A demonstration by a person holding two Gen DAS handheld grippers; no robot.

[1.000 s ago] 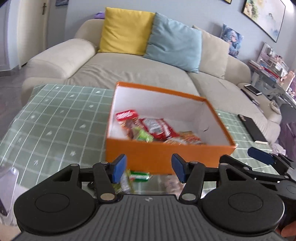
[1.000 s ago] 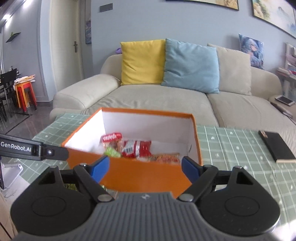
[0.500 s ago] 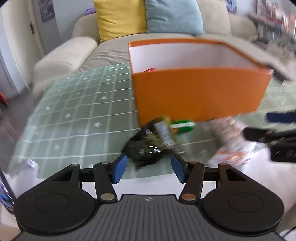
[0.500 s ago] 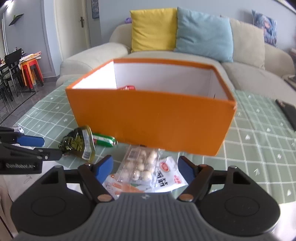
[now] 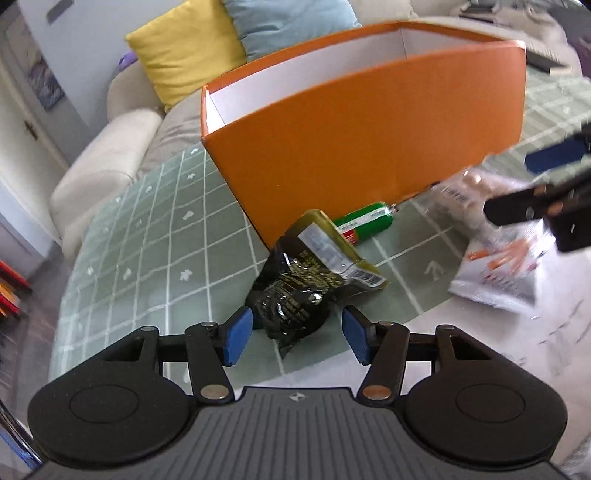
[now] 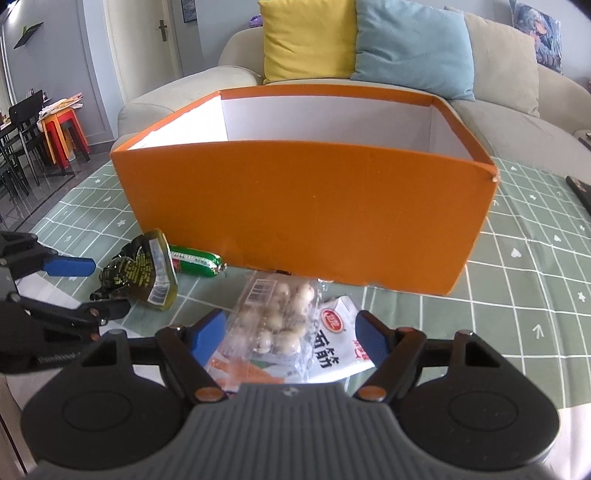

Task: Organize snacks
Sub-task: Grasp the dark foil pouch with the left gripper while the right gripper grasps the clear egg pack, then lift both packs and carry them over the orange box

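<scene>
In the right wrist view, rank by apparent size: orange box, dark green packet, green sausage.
1. orange box
2. dark green packet
3. green sausage
The packet lies slightly nearer the camera, but looks clearly bigger.

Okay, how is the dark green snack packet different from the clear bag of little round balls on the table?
The dark green packet is opaque, glossy and crumpled; the clear bag shows its pale round contents. The packet lies alone on the tablecloth; the bag lies on a white packet. Both lie outside the orange box, each between an open tool's fingers.

I see a beige sofa with yellow cushion and blue cushion, grey-blue walls, a white door, red stools.
</scene>
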